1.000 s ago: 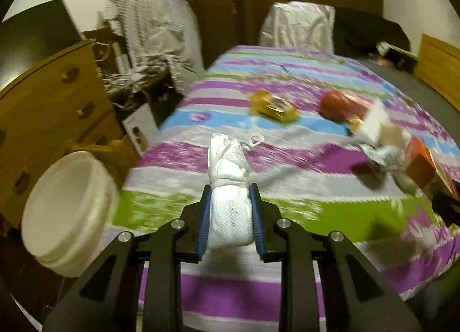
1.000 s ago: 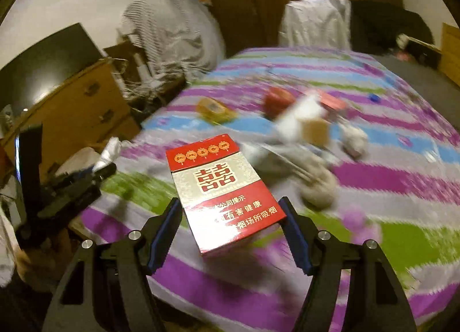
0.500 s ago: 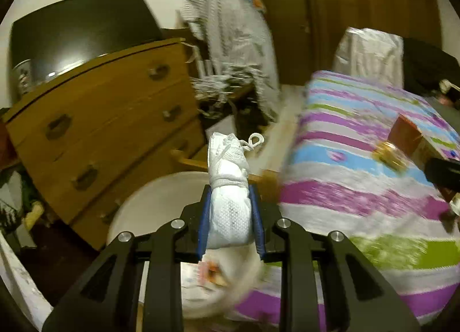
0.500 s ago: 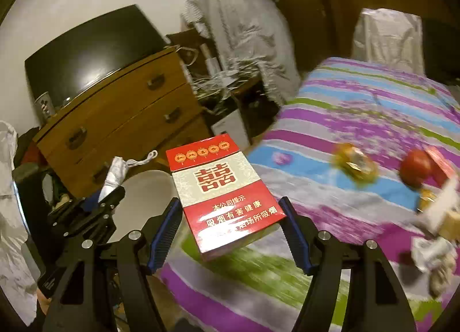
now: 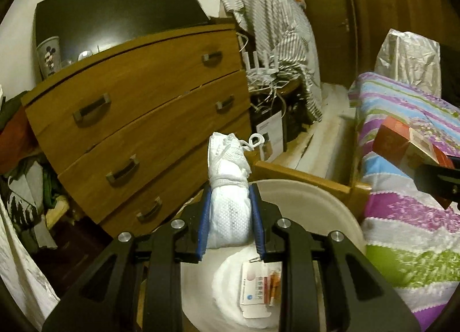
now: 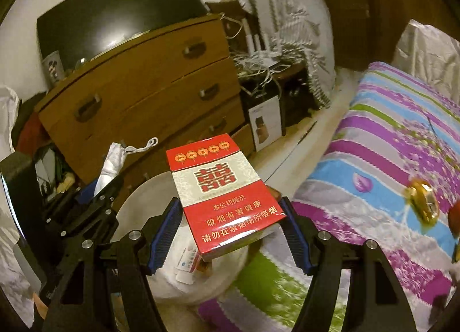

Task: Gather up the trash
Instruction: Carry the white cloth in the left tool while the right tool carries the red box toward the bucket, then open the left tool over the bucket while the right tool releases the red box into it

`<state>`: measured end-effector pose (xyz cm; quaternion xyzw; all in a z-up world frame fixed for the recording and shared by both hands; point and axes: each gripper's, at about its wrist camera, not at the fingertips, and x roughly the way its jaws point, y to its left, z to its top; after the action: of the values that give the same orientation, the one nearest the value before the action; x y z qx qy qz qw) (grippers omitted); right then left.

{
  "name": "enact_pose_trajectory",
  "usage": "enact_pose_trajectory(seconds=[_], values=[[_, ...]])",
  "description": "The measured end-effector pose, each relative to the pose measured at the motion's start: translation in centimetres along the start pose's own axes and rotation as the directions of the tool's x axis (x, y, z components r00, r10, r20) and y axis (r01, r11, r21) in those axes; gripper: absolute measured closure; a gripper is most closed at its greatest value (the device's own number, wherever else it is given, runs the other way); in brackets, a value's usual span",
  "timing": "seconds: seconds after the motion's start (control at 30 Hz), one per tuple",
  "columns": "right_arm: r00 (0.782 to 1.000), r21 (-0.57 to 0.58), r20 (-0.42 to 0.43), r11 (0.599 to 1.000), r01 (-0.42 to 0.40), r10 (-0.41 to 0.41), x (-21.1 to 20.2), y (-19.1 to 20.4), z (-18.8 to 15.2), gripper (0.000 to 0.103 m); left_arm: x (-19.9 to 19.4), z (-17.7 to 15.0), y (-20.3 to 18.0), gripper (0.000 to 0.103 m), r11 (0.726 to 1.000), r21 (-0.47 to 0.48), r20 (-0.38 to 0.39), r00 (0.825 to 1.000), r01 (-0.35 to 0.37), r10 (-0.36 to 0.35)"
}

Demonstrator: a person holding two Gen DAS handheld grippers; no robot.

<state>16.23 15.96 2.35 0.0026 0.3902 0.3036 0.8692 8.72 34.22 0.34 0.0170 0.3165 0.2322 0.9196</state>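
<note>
The left claw [image 5: 230,222] was clamped tight on a rolled-up white face mask [image 5: 228,188], whose ear loop poked out past the tips. The right claw [image 6: 230,228] was clamped on a red and white cigarette box [image 6: 225,194], one blue pad on each side. Right under both claws sat the round white trash bin [image 5: 330,202], with a small paper packet [image 5: 257,291] already lying inside. This looked like the drop-off step: both pieces of trash were held over the bin, not let go yet. Next, each claw would likely need to open so its thing falls in; the mask was over the bin's near-left side, so a small push forward might help. Just right of the claws was the striped bed edge [image 5: 408,217], where a gold wrapper [image 6: 424,206] waited. Left and ahead stood a wooden dresser [image 5: 143,119], close by. A strip of bare floor [image 5: 322,142] ran between them, so room was tight.
</note>
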Motion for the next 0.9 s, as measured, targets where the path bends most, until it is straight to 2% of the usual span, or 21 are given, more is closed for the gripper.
enact_pose_trajectory(seconds=[0.33, 0.9], values=[[0.999, -0.049, -0.051, 0.999, -0.005, 0.002, 3.9, 1.8, -0.2, 0.033, 2.0, -1.3, 0.8, 0.078, 1.000, -0.003, -0.045, 0.999, -0.011, 0.011], [0.997, -0.079, -0.072, 0.997, -0.011, 0.005, 4.8, 2.6, -0.5, 0.033, 3.2, -1.8, 1.6, 0.078, 1.000, 0.010, -0.069, 0.997, -0.019, 0.020]])
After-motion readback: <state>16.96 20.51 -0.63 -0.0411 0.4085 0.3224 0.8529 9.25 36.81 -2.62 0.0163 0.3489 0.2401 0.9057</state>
